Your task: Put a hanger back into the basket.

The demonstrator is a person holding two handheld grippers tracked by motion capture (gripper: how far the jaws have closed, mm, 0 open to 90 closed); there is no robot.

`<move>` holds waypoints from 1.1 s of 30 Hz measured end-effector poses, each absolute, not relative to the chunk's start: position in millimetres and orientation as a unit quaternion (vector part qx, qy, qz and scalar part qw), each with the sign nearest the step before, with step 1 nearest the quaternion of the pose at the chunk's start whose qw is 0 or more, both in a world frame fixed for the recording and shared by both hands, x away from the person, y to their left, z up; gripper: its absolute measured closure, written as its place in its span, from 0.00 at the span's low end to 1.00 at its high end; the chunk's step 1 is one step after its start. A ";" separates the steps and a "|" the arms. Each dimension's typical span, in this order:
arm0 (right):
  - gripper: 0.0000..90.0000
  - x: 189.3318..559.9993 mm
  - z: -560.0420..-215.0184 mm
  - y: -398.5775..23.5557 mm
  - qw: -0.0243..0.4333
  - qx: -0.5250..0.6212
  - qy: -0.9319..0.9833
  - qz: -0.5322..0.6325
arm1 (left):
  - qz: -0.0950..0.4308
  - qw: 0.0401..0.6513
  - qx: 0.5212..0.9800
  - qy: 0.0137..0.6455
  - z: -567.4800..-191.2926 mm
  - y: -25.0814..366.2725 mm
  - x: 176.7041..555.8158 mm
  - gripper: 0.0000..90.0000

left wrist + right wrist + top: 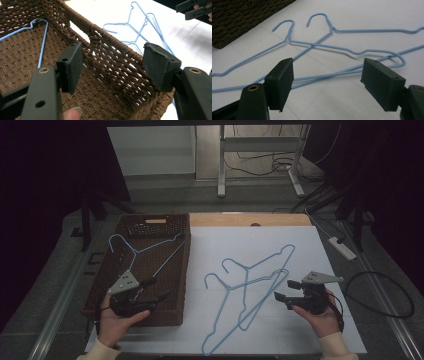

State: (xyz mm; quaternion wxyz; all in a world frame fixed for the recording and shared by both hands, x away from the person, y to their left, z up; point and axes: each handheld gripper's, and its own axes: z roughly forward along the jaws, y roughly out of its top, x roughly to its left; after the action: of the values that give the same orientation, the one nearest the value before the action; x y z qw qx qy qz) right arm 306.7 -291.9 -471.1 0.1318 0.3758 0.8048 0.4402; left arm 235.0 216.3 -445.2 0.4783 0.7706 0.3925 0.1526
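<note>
Two crossed hangers (pixel 247 292) lie on the sheet (pixel 300 245), at 9 o'clock from the right gripper (pixel 281 290), jaws wide. Left gripper (pixel 159 289) wide over basket (pixel 102 270). Wire: light, springy, slippery; grip a straight arm.

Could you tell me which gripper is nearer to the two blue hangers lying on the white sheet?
Right. The right gripper hovers open just beside the two blue hangers, jaws pointing at them. The left gripper is over the brown basket, farther away.
</note>
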 end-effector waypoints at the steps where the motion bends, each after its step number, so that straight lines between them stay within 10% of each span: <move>1: 0.29 306.8 -469.6 -289.1 0.133 0.375 0.807 0.437 | 0.153 0.478 0.771 0.392 -445.2 216.0 234.8 0.38; 33: 0.38 369.4 -471.2 -154.7 0.087 0.326 0.884 0.323 | 0.149 0.473 0.779 0.383 -450.3 210.1 235.0 0.38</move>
State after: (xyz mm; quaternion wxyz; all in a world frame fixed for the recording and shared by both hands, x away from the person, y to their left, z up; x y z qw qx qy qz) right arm 369.4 -154.7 -471.2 0.0869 0.3261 0.8842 0.3231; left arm 235.0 210.1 -450.3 0.4727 0.7795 0.3832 0.1487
